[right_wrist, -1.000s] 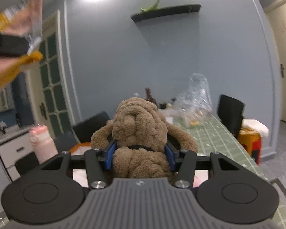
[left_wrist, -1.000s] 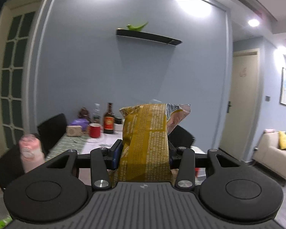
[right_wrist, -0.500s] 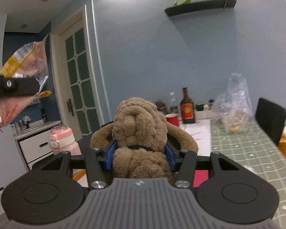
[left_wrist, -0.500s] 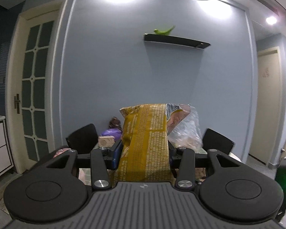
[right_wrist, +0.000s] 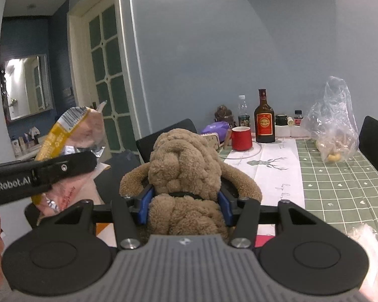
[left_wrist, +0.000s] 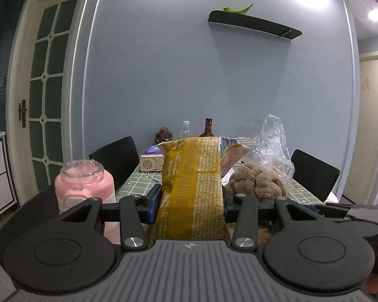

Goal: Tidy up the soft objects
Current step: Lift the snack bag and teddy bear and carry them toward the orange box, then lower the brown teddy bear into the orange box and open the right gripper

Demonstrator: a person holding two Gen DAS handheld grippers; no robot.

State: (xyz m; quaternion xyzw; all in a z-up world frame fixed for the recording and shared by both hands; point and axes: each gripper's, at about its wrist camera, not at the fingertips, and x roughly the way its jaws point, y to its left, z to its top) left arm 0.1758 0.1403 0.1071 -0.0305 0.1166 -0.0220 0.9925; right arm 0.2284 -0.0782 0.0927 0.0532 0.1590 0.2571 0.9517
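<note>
The left gripper (left_wrist: 191, 202) has its jaws clamped on a yellow snack bag (left_wrist: 192, 188), which stands upright between the blue pads and fills the middle of the view. Just right of it, a brown plush toy (left_wrist: 258, 182) shows above the right gripper (left_wrist: 352, 210), whose black body crosses the lower right edge. A pink bottle (left_wrist: 84, 185) stands at left. Farther off, the table (left_wrist: 141, 185) carries a small radio (left_wrist: 151, 163), a brown glass bottle (left_wrist: 208, 127) and a clear plastic bag (left_wrist: 273, 146).
</note>
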